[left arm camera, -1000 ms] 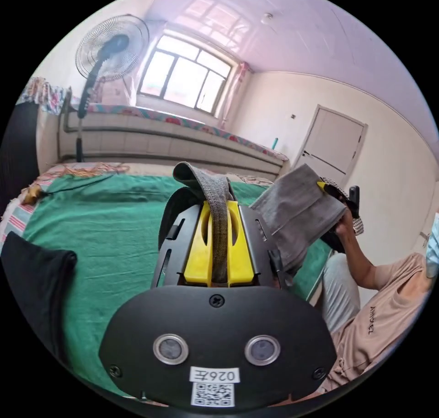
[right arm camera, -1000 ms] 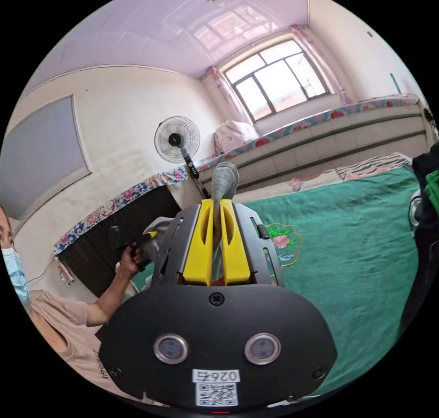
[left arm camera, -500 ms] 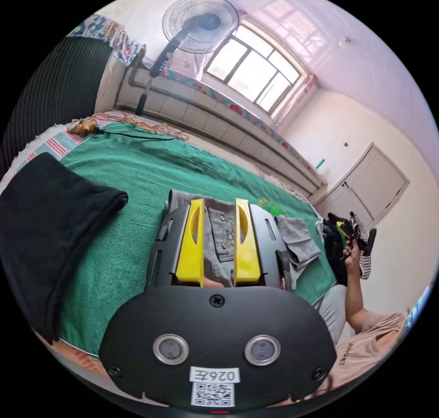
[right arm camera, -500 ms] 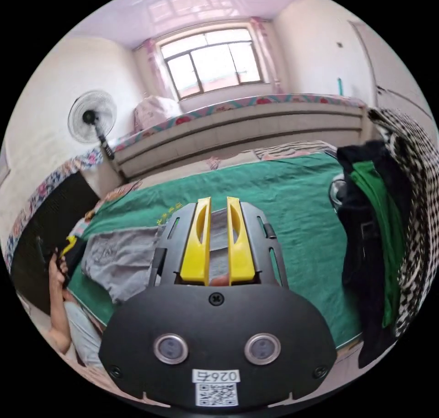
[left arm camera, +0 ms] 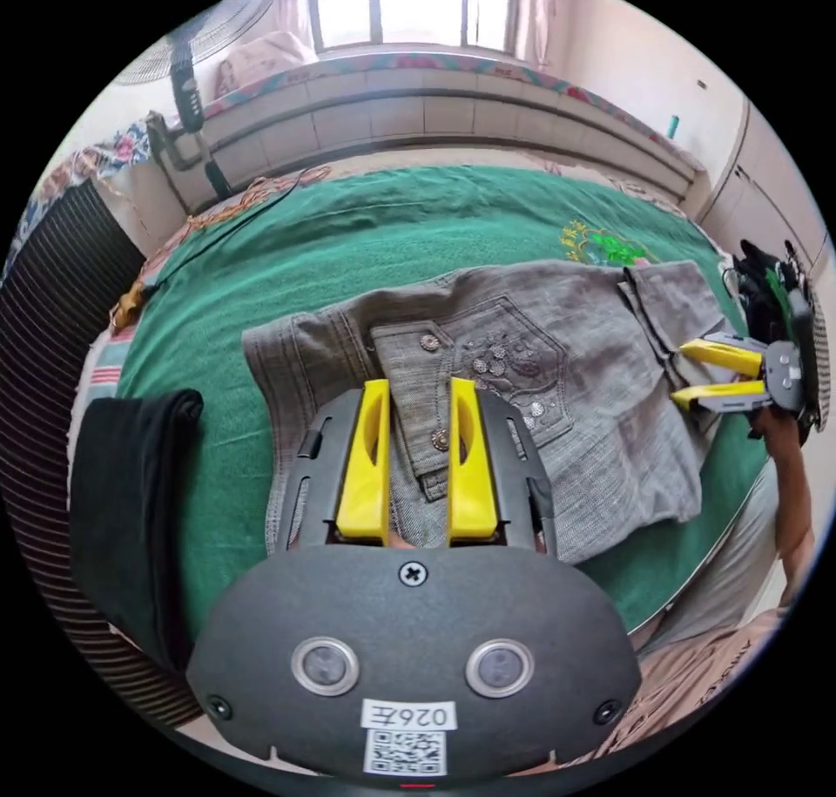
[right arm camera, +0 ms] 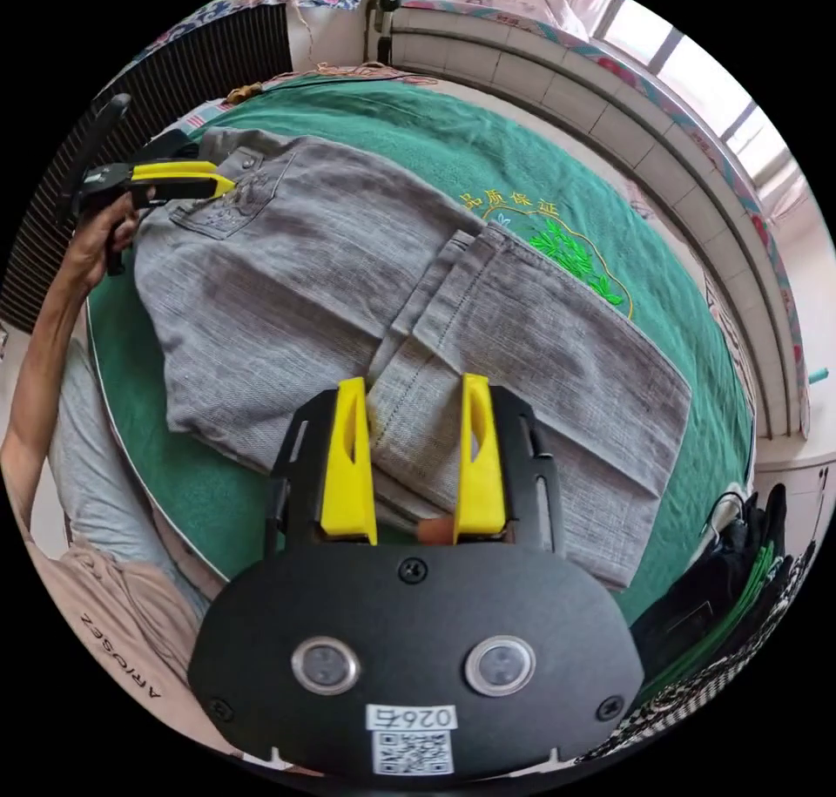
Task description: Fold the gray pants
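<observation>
Pants (left arm camera: 522,370) now flat, pocket studs leftward.

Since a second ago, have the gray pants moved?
Yes. The gray pants were held up in the air above the green blanket; now they lie flat on it, with both grippers open above them.

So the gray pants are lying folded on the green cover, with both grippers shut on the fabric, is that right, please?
Not quite: both grippers are open. The left gripper and right gripper each hover with jaws spread above the gray pants, as each gripper's own view shows. The pants do lie folded on the green cover.
</observation>
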Motion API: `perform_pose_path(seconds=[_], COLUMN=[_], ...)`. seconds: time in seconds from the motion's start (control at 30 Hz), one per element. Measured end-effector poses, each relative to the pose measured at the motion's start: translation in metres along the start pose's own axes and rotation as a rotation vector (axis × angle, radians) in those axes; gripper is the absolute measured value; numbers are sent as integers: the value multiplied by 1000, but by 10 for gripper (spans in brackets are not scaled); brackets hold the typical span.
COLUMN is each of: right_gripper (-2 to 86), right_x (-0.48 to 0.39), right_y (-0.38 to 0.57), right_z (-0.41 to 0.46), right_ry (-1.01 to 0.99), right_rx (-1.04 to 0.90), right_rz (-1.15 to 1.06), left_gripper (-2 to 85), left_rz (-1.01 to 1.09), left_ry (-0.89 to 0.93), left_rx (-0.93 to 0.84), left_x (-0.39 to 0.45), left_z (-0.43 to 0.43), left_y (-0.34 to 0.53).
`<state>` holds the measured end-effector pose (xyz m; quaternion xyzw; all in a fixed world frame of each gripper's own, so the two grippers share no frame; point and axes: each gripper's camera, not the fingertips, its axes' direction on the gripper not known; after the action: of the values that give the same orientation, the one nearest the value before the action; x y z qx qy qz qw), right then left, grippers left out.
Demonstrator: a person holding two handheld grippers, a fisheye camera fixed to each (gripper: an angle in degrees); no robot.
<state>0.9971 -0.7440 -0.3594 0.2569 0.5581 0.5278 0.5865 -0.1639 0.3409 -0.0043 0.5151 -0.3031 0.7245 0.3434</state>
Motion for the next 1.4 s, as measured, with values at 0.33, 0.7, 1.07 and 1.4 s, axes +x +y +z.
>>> perform_pose_path(seconds=[0.33, 0.7, 1.07, 1.4], right_gripper=[1, 62, 23, 96], right_x=[158, 324, 273, 285], right_y=[46, 292, 148, 119], right_z=[-97, -209, -146, -45], right_ry=[-29, 473, 257, 91], right_rx=[272, 743, 493, 246], right_rz=[323, 1244, 531, 348], left_gripper=[49, 51, 50, 51], left_rz=[-96, -130, -94, 2], left_ry=[336, 510, 514, 558], left_rx=[229, 340, 379, 418], left_x=[-46, -77, -78, -79], left_z=[-36, -51, -56, -75], left_y=[20, 54, 72, 86])
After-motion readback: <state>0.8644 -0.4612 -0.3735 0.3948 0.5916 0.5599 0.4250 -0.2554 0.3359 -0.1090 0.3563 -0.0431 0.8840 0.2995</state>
